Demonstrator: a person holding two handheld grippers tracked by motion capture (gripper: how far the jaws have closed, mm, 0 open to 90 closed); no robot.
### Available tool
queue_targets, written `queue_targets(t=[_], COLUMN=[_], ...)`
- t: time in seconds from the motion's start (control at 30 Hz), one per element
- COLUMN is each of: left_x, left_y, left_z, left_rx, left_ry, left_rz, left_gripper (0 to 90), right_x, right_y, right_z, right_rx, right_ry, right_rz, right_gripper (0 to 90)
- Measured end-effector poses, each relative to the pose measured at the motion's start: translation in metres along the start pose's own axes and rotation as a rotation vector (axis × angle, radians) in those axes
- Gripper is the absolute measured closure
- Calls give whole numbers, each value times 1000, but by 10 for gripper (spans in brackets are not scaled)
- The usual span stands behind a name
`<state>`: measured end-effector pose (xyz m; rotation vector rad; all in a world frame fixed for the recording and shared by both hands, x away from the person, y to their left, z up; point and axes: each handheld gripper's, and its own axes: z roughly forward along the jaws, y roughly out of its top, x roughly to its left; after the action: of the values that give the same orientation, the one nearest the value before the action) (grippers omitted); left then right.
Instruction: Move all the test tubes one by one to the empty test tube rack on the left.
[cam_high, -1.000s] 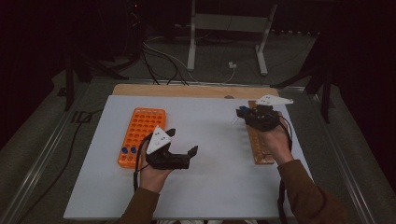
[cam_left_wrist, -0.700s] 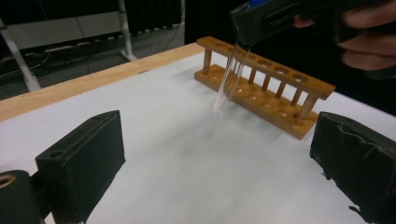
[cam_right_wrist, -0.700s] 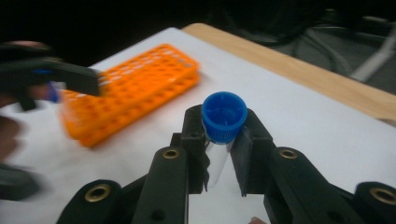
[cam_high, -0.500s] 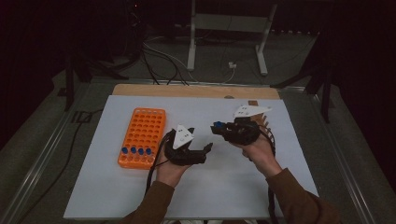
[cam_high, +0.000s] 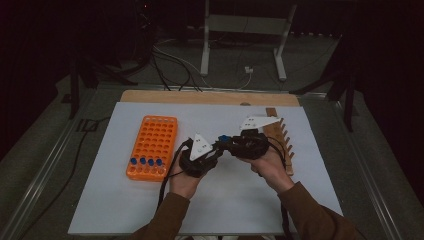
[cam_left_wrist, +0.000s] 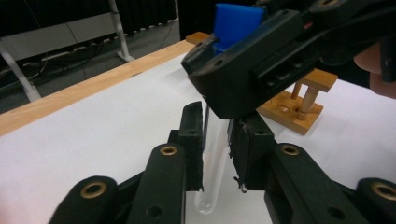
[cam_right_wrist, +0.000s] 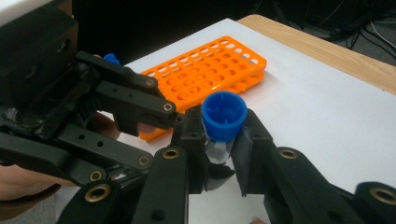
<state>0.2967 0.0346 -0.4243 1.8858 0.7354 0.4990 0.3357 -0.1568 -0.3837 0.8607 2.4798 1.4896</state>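
A clear test tube (cam_left_wrist: 212, 172) with a blue cap (cam_right_wrist: 224, 112) hangs between both grippers above the middle of the white mat (cam_high: 225, 195). My left gripper (cam_left_wrist: 217, 126) has just been closing and is now shut on the tube's glass body. My right gripper (cam_right_wrist: 218, 135) is shut on the same tube just under the cap. In the high view the left gripper (cam_high: 212, 150) and right gripper (cam_high: 225, 142) meet tip to tip, with the blue cap (cam_high: 224, 138) between them. The tube's round bottom points down toward the mat.
An orange tube rack (cam_high: 152, 142) lies left of the grippers, with several blue-capped tubes (cam_high: 146, 161) in its near row. A wooden peg rack (cam_high: 280, 137) stands at the right. A wooden strip (cam_high: 210, 97) borders the mat's far side.
The right gripper came left from the wooden rack with the tube. The left gripper moved right to meet it, and its jaws went from open to closed on the tube.
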Motion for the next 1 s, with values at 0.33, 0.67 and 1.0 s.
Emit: queue_targets(t=[0.33,0.67,1.0], left_x=[18,47,90], left_y=[-1,1,-1], left_z=[-14,-53,-104], left_rx=[-2,-65,-142], left_ry=[54,130,199], left_rz=[-65,-125,-140], left_gripper=[782,782,781], right_x=[-19,-44,-66], right_y=[-4,-28,-51], right_z=[-19,-37,-63], right_rx=[-64,-82,-145], right_ry=[-13,-227,-310], right_rz=[48,70,150], right_gripper=[330,51,0])
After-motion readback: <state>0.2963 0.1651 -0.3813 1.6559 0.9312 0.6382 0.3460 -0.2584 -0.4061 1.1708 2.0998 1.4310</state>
